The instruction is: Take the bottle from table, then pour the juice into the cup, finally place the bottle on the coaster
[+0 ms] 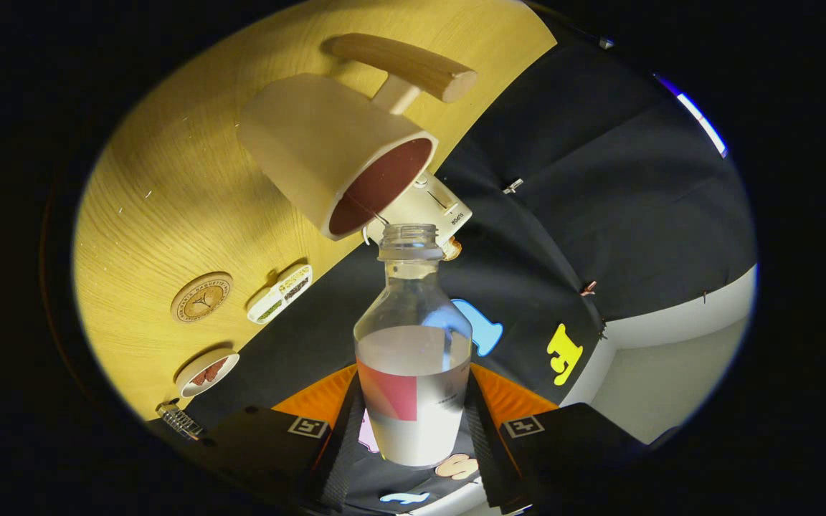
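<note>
Right now your gripper (413, 423) has both fingers (481, 423) pressed on the lower body of the bottle (413, 358), one on each side, clamped at the labelled part. You have the bottle tipped so that the whole scene is rolled: the yellow wooden table (162, 215) slants across the view. Its open, uncapped mouth sits just beside the rim of the cup (334, 150), a cream mug with a dark red inside and a wooden handle that stands near the table's edge. Pale cloudy juice (413, 351) fills about the lower half of the bottle. A thin thread of liquid seems to run at the cup's rim, though you cannot be sure of it. Along the same edge, well apart from the cup, lies the round wooden coaster (201, 297), with a small packet (280, 294) beside it and a small bowl (206, 373) further along.
</note>
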Action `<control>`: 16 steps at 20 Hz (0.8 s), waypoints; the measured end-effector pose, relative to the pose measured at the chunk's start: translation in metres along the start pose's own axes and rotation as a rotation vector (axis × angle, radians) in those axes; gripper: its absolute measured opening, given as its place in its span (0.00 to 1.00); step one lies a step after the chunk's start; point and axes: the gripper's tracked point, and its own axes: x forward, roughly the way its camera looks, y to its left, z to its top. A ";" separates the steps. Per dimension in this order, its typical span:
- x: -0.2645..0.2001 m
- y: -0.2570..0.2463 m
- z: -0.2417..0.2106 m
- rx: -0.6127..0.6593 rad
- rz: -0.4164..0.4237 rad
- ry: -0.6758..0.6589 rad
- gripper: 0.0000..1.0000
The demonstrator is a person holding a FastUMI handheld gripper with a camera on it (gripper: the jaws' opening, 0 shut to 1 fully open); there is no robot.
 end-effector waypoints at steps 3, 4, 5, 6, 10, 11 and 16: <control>0.002 0.002 0.001 0.005 0.004 0.002 0.73; 0.003 0.001 0.002 0.007 0.004 0.002 0.73; 0.004 0.001 0.002 0.010 0.005 0.003 0.73; 0.004 0.001 0.002 0.012 0.007 0.004 0.73; 0.000 0.005 0.002 0.067 0.021 0.010 0.73; -0.002 0.009 0.001 0.110 0.030 0.017 0.73; -0.007 0.030 0.002 0.328 0.144 0.069 0.73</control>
